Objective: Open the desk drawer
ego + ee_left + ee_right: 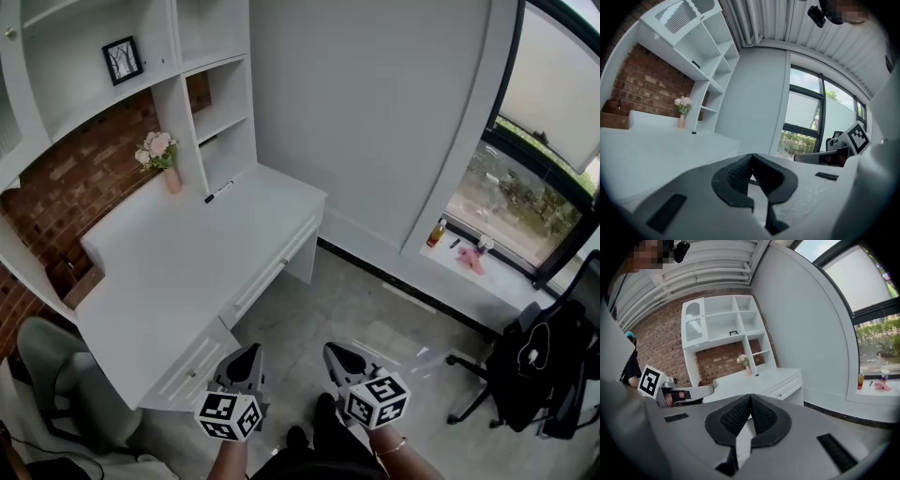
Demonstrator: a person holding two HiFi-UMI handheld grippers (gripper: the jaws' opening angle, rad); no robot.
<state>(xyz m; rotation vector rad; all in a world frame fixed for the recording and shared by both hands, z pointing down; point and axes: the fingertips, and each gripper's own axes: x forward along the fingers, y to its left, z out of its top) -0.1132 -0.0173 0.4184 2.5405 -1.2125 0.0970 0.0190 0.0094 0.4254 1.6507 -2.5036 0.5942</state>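
In the head view, the left tongs [251, 352] and the right tongs [334, 351] are seen side by side at the bottom centre of the frame. They are held over the grey floor [356, 309], just off the front edge of the white tabletop [178, 262]. In their own views, both pairs of tongs are shown pressed together at the tips, with nothing between them. The desk drawer [270, 272] is found under the tabletop's front edge, just above the tongs in the frame. It is shut flush and is touched by neither pair. A vase of pink flowers [159, 155] and a black pen [218, 192] are set near the back of the tabletop, in the upper left. A black office chair [548, 366] is seen at the right edge.
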